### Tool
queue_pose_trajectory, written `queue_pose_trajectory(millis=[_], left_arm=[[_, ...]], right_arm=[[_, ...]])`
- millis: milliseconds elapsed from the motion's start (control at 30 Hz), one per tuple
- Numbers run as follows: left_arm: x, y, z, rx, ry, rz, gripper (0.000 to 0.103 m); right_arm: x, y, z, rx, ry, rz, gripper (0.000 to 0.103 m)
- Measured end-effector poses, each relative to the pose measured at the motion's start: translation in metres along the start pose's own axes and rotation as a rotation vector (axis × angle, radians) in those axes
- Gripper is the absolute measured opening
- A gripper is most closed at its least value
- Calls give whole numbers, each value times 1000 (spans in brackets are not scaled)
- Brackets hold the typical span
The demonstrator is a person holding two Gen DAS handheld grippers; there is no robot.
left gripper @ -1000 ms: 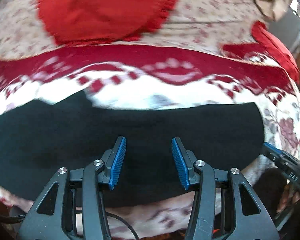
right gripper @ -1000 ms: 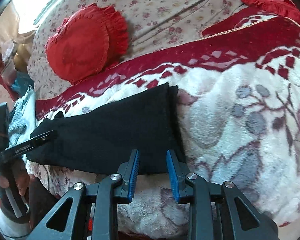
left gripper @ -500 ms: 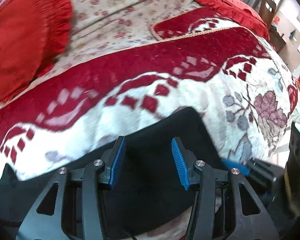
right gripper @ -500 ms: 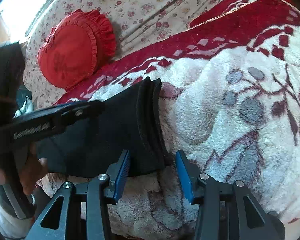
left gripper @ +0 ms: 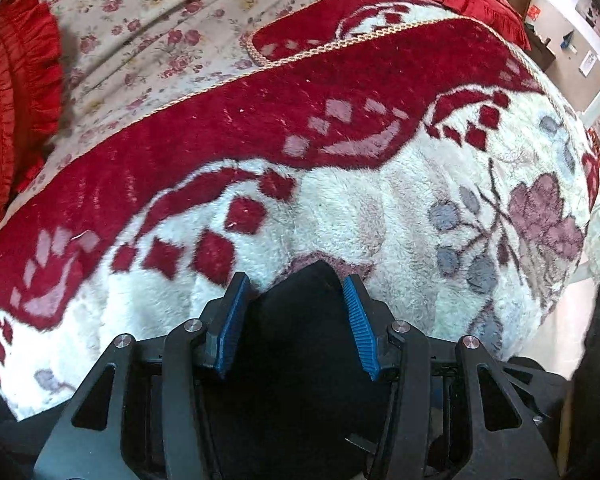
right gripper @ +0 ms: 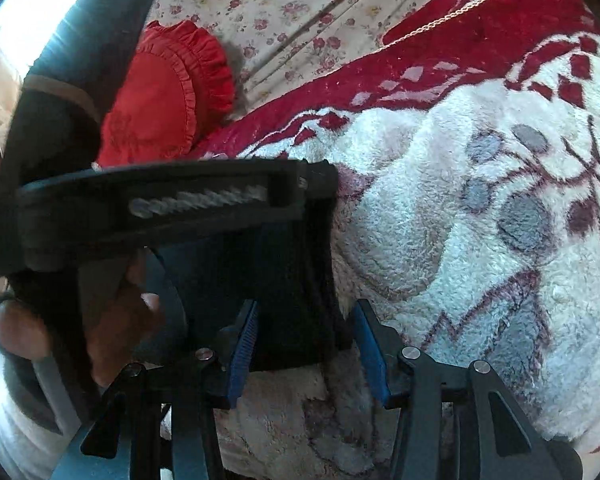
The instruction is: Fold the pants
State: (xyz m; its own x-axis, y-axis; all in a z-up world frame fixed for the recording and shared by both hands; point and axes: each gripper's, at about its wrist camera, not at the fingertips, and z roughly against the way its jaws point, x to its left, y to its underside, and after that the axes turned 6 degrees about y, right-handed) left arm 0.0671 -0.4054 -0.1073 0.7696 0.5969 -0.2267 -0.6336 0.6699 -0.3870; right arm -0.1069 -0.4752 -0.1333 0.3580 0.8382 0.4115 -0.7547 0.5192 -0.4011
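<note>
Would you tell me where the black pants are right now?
In both wrist views the black pants lie low at centre on the fleece blanket, between each gripper's open blue fingers.

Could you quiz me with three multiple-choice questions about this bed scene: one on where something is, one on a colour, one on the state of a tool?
1. Where do the black pants lie against the left tool?
A. Between its two fingers
B. Far off by the pillow
C. Under the blanket

2. What colour are the ridged pads on the left tool?
A. Green
B. Blue
C. Yellow

3. How does the right tool stand?
A. Shut tight on the blanket
B. Open, with pants fabric between its fingers
C. Out of sight

Answers:
1. A: the dark cloth fills the gap between the fingers in the left wrist view.
2. B: both pads show bright blue.
3. B: its fingers stand apart around the folded edge, over the red and white blanket.
</note>
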Motion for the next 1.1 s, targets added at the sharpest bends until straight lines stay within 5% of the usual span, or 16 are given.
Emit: queue_pose_trajectory(millis=[233,400,600,933,1033,1100], left_arm=[[4,2,24,-41,53,14,27],[23,9,87,-149,64,50,27],[74,44,165,-266,-11,112,27],[185,143,189,-254,-161,366,27],[215,168,181,-226,-182,469,27],[224,180,178,-214,-173,507,27]], right_arm=[[7,-7,10,-39,-76,16,14],[55,-18,36,-97,-135,124,14],[137,-31,41,-117,-250,268,14],[257,-5,-53,70,-354,447,14],[268,5,-102,172,-352,396,21],[273,11,-100,190,-385,385,29]])
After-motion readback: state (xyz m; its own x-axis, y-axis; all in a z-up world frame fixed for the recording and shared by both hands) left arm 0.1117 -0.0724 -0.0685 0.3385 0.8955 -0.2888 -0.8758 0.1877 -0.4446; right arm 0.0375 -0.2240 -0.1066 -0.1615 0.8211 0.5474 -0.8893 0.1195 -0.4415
